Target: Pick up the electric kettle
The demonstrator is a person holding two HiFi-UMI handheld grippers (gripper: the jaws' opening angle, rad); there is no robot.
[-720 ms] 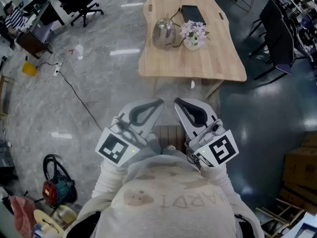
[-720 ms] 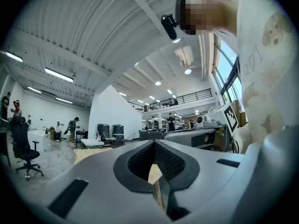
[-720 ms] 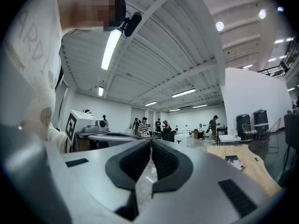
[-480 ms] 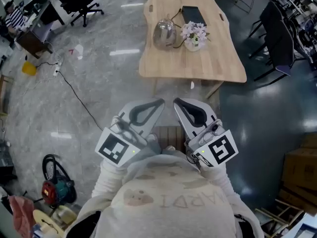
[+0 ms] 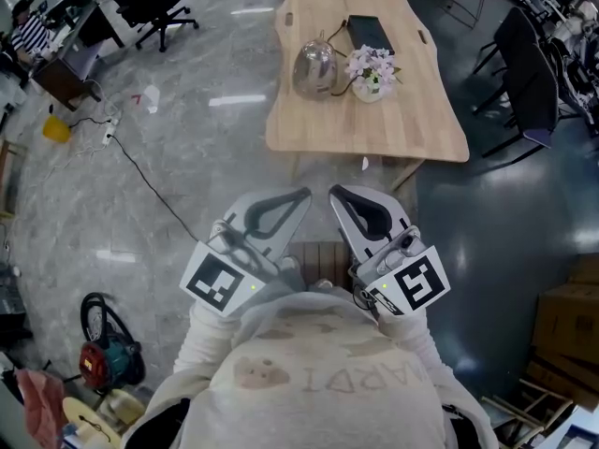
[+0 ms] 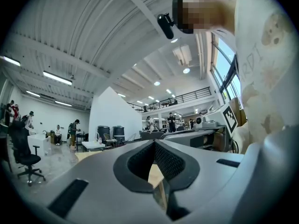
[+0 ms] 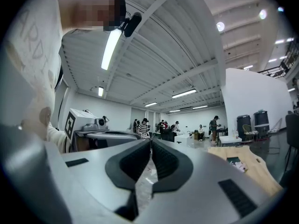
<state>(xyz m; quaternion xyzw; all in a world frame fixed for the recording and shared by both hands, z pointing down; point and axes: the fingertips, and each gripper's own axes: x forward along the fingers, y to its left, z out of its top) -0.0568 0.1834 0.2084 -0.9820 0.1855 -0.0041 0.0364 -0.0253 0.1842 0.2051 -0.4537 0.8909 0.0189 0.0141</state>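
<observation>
On the wooden table ahead of us, the kettle is standing upright near the left edge. A small pot of flowers is sitting just beside it on the right, and a dark flat thing is lying behind them. We are holding both grippers close to our chest, well apart from the table. The left gripper is keeping its jaws pressed together on nothing, and the right gripper is likewise closed and empty. A thin cable is trailing across the grey floor at our left.
</observation>
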